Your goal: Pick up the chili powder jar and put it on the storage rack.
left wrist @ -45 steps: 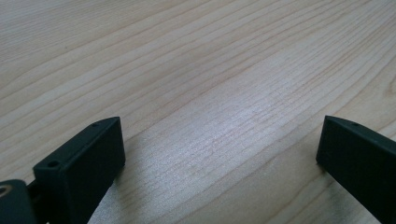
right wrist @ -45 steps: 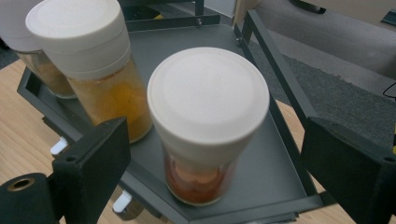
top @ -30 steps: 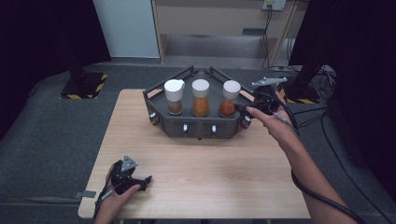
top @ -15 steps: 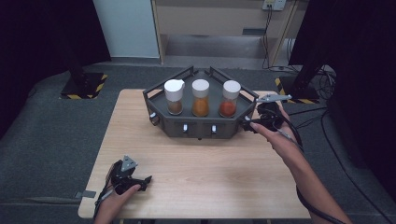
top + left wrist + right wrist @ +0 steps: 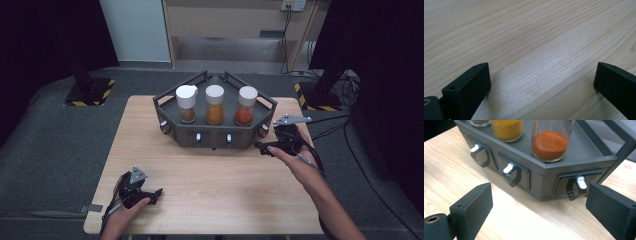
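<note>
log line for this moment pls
left hand-held gripper: open, low over table | right hand-held gripper: open, empty, facing spice rack drawer handle | jars: three on rack

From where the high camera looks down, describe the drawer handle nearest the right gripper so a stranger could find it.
Start at the dark spice rack on the wooden table. Below the jar of red powder, the rack's angled right-hand face carries a hook-shaped handle with a white tab. Its two look-alikes sit on the long front face; this one is alone round the corner.
</note>
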`<action>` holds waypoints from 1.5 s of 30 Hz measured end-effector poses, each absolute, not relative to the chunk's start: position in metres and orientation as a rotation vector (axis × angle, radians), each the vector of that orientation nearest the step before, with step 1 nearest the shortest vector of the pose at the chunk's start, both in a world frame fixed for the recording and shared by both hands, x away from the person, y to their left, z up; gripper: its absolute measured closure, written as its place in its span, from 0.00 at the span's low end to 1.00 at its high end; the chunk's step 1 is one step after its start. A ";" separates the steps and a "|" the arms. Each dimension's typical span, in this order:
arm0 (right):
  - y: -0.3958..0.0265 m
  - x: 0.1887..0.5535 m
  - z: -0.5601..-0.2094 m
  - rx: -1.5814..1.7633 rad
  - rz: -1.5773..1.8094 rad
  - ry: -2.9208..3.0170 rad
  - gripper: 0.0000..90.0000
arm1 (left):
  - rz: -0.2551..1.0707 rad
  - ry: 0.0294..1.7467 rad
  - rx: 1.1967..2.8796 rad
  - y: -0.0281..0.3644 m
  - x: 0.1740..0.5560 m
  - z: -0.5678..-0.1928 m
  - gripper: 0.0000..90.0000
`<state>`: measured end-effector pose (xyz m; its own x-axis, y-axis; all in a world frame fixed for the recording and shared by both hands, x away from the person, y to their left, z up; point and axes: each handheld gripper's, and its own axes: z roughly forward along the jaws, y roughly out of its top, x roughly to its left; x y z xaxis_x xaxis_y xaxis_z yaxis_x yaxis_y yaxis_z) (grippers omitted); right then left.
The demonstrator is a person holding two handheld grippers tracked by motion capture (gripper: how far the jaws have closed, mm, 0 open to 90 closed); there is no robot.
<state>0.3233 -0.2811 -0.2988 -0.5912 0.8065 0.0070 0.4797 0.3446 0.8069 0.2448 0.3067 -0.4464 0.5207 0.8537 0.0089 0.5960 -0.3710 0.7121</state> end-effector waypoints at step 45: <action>-0.238 0.285 -0.386 1.105 1.138 2.355 0.08 | 0.504 1.178 2.098 0.306 0.244 -0.447 0.00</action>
<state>0.2849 -0.2376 -0.3858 -0.6588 0.7501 0.0583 0.5117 0.3899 0.7656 0.2442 0.3063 -0.4467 0.5179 0.8554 0.0081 0.5964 -0.3679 0.7134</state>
